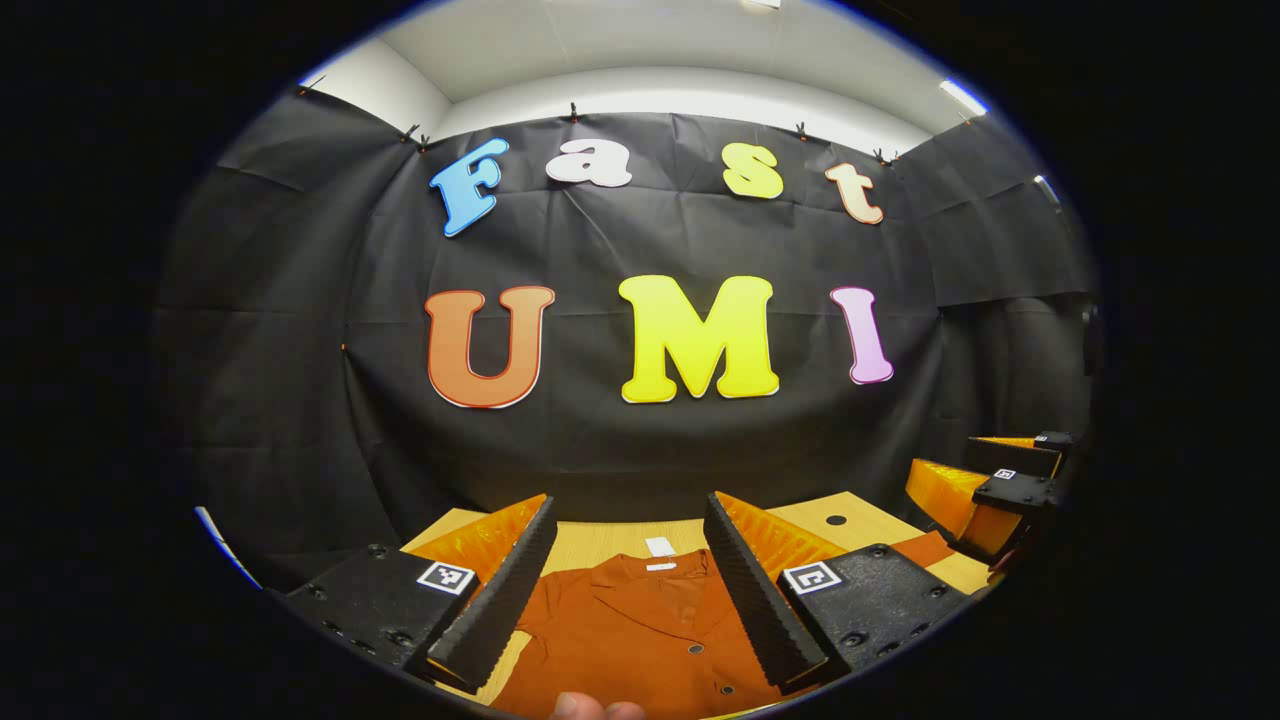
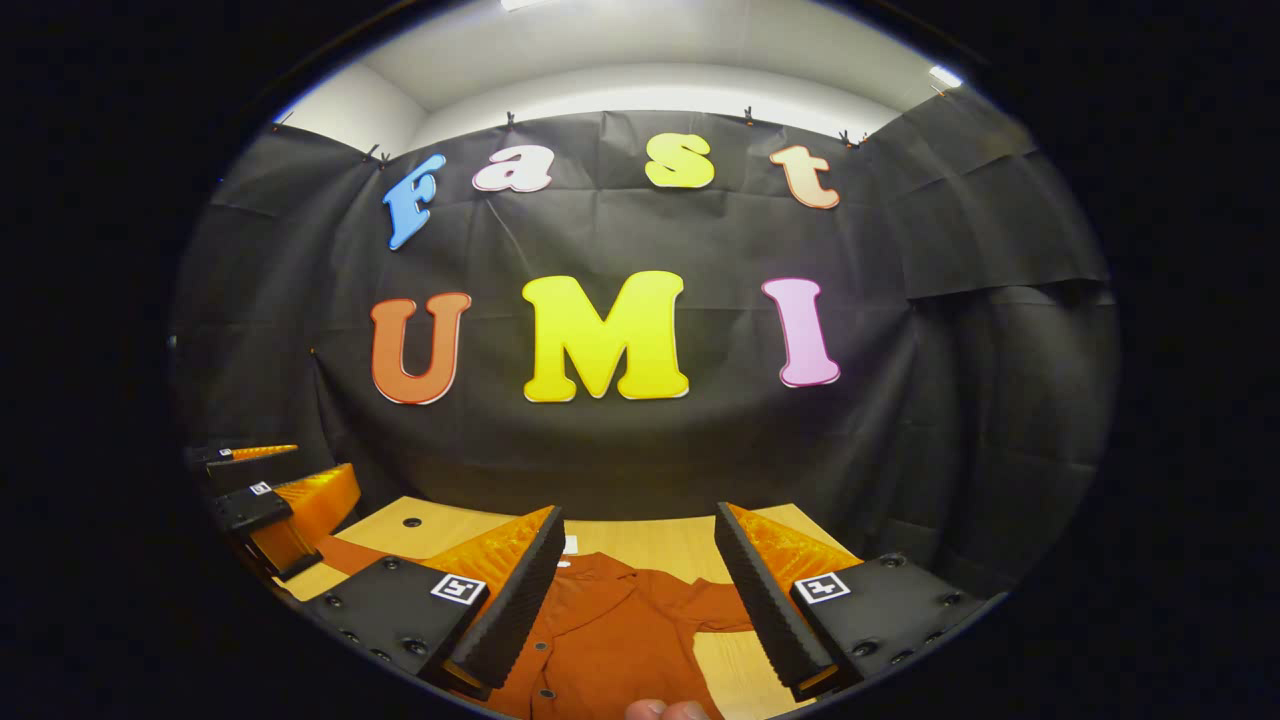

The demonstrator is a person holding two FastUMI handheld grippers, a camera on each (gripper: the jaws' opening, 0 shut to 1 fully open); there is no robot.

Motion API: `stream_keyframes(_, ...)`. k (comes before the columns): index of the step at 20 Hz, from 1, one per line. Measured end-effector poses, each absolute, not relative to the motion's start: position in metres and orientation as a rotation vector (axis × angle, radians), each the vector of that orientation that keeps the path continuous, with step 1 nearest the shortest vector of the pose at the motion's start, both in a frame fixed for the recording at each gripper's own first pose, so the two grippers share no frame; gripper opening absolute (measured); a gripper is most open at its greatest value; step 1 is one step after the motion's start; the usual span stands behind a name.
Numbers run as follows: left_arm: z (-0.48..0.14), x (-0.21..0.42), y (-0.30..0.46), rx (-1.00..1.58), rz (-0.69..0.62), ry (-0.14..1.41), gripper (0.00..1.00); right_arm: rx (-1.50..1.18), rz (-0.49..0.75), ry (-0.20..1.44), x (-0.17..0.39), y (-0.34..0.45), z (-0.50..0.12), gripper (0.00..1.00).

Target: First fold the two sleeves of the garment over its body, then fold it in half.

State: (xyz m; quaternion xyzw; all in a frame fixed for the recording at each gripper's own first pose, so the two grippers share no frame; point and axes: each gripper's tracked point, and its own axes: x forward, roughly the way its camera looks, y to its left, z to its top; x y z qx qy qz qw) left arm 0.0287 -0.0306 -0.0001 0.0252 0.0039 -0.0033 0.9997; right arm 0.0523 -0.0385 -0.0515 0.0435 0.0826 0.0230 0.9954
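Lying flat on the wooden table (image 2: 640, 545), rust shirt (image 1: 640, 630), both tongs (image 1: 628, 585) (image 2: 635, 590) wide (holding nothing), hovering above it

We see our right tongs (image 2: 635, 590) spread wide, hanging above the tabletop (image 2: 640, 535) with nothing between the fingers. Below them lies the shirt (image 2: 610, 630), rust-coloured and buttoned, its collar toward the far wall, one sleeve (image 2: 715, 605) reaching toward the right finger. At the left edge our left tongs (image 2: 265, 500) hover near the shirt's other side. A fingertip (image 2: 665, 710) shows at the bottom.
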Motion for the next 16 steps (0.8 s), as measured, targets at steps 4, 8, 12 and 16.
stream_keyframes(4, -0.018, 0.04, -0.055, 0.069, -0.033, 0.053, 0.96, 0.108, -0.014, 0.227, 0.069, -0.105, -0.083, 0.95)
stream_keyframes(8, -0.036, 0.049, -0.082, 0.083, -0.059, 0.094, 0.96, 0.082, -0.075, 0.279, 0.09, -0.185, -0.114, 0.95)
stream_keyframes(12, -0.053, 0.063, -0.112, 0.1, -0.07, 0.146, 0.96, 0.109, -0.127, 0.343, 0.115, -0.257, -0.151, 0.96)
stream_keyframes(16, -0.073, 0.07, -0.137, 0.133, -0.09, 0.197, 0.88, 0.121, -0.157, 0.429, 0.145, -0.324, -0.203, 0.96)
